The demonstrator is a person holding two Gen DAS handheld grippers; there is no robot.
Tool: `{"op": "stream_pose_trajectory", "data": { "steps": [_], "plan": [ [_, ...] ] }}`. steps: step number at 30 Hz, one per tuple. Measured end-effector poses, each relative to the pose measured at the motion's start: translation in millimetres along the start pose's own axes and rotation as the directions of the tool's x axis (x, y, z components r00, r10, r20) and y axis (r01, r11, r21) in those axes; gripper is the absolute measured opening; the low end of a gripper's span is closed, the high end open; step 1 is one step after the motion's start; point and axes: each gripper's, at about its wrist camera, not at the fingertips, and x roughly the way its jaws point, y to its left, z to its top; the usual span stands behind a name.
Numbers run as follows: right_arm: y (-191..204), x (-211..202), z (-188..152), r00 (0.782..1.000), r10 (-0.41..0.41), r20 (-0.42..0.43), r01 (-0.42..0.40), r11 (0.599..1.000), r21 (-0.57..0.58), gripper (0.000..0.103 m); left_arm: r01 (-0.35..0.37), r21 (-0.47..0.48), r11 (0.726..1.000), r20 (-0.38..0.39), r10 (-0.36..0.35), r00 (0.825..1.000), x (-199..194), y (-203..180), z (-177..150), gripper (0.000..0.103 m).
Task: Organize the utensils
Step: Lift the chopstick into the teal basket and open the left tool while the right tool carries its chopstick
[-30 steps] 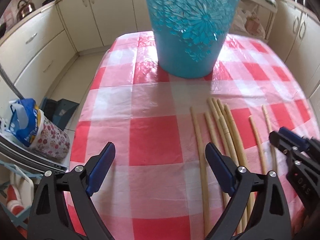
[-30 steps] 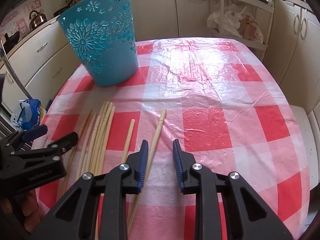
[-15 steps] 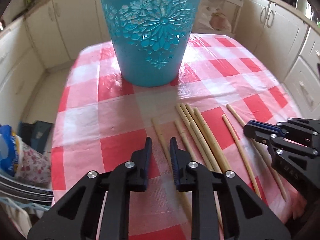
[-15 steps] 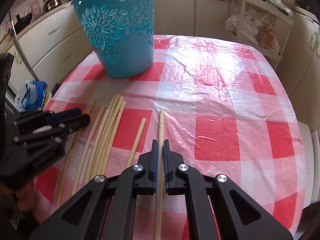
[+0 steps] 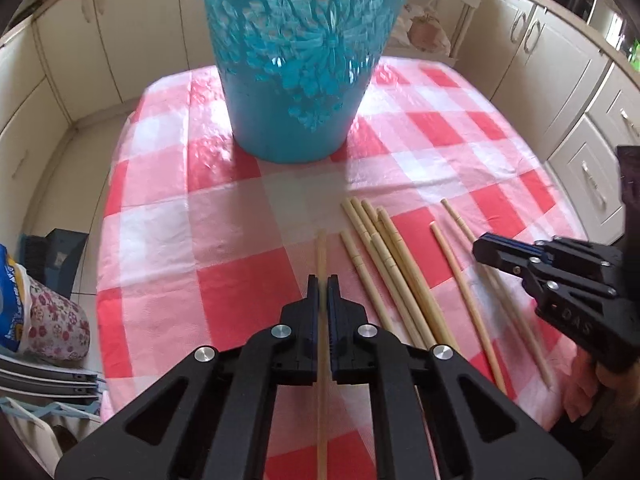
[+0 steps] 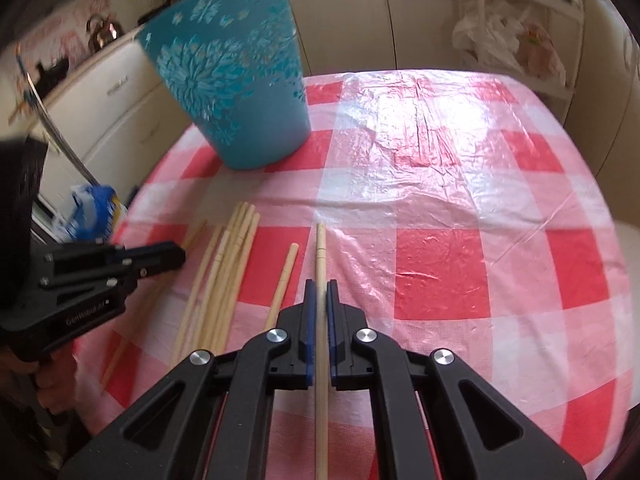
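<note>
Holding one chopstick in each hand, you now have both grippers closed tight. Your left gripper (image 5: 323, 286) clamps a pale chopstick (image 5: 321, 252) between its blue pads; the stick runs straight forward, and its far end points toward the blue bucket (image 5: 300, 60). Your right gripper (image 6: 320, 290) clamps another chopstick (image 6: 320, 248) in the same way, with the stick passing between the pads and its tip out over the red and white checked tablecloth (image 6: 440, 200).

The other chopsticks lie flat on the cloth between your two grippers. A bundle of chopsticks (image 5: 384, 248) lies close together, the sticks touching each other, just to the right of the left gripper. One single chopstick (image 6: 285, 276) lies just beside the right gripper, on its left side.

The bucket stands upright on the far part of the table, with a flower pattern on its wall. In the right wrist view it is to the far left; in the left wrist view it is straight ahead. Cream cabinets (image 5: 560, 60) go around the table.
</note>
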Motion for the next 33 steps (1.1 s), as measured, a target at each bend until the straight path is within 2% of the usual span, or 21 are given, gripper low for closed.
{"op": "stream_pose_trajectory", "data": {
  "steps": [3, 5, 7, 10, 12, 13, 15, 18, 20, 22, 24, 29, 31, 33],
  "plan": [
    [-6.8, -2.6, 0.3, 0.998, 0.056, 0.012, -0.057, 0.997, 0.061, 0.006, 0.032, -0.018, 0.999, 0.081, -0.03, 0.996, -29.5, 3.1, 0.4, 0.004],
    [-9.8, -4.7, 0.9, 0.996, 0.083, 0.021, -0.085, 0.992, 0.09, 0.006, 0.065, -0.025, 0.998, 0.158, -0.06, 0.986, -56.0, 4.9, 4.2, 0.004],
    [-12.1, -6.7, 2.2, 0.995, 0.094, 0.032, -0.097, 0.99, 0.106, 0.006, 0.069, -0.017, 0.997, 0.244, -0.062, 0.968, -86.5, 4.8, 14.9, 0.004],
    [-12.2, -8.8, 4.0, 0.994, 0.099, 0.043, -0.104, 0.988, 0.113, 0.006, 0.087, -0.021, 0.996, 0.373, -0.073, 0.925, -130.1, 7.6, 42.3, 0.004],
    [-11.7, -10.2, 4.7, 0.993, 0.108, 0.045, -0.112, 0.987, 0.116, 0.006, 0.078, -0.018, 0.997, 0.465, -0.061, 0.883, -155.3, 9.5, 68.4, 0.004],
    [-10.8, -9.8, 4.9, 0.993, 0.11, 0.045, -0.115, 0.987, 0.116, 0.006, 0.075, -0.02, 0.997, 0.493, -0.056, 0.868, -161.8, 8.2, 80.5, 0.004],
    [-10.8, -8.0, 5.3, 0.993, 0.11, 0.043, -0.114, 0.987, 0.116, 0.006, 0.077, -0.023, 0.997, 0.579, -0.049, 0.814, -175.8, 8.9, 113.1, 0.004],
    [-14.2, -5.4, 2.7, 0.993, 0.107, 0.041, -0.111, 0.986, 0.124, 0.006, 0.087, -0.035, 0.996, 0.667, -0.041, 0.744, -186.1, 11.6, 150.0, 0.004],
    [-15.0, -5.0, 2.4, 0.993, 0.107, 0.045, -0.112, 0.985, 0.132, 0.006, 0.064, -0.051, 0.997, 0.71, -0.009, 0.704, -183.8, 14.0, 169.8, 0.004],
    [-16.4, -6.0, 2.7, 0.993, 0.106, 0.054, -0.113, 0.984, 0.139, 0.006, 0.058, -0.085, 0.995, 0.719, 0.021, 0.695, -168.3, 14.2, 190.1, 0.004],
    [-18.0, -7.7, 3.0, 0.992, 0.108, 0.062, -0.116, 0.983, 0.144, 0.006, 0.046, -0.117, 0.992, 0.71, 0.051, 0.703, -148.3, 17.0, 202.4, 0.004],
    [-18.6, -10.1, 4.4, 0.99, 0.121, 0.076, -0.132, 0.979, 0.154, 0.006, 0.008, -0.15, 0.989, 0.649, 0.092, 0.756, -99.0, 24.9, 208.6, 0.004],
    [-18.9, -10.8, 4.9, 0.989, 0.125, 0.082, -0.136, 0.978, 0.157, 0.006, -0.008, -0.153, 0.988, 0.641, 0.105, 0.76, -89.6, 28.3, 206.4, 0.004],
    [-18.9, -11.5, 5.3, 0.988, 0.125, 0.088, -0.137, 0.978, 0.159, 0.006, -0.013, -0.154, 0.988, 0.624, 0.107, 0.774, -81.1, 32.5, 202.6, 0.004]
  ]
}}
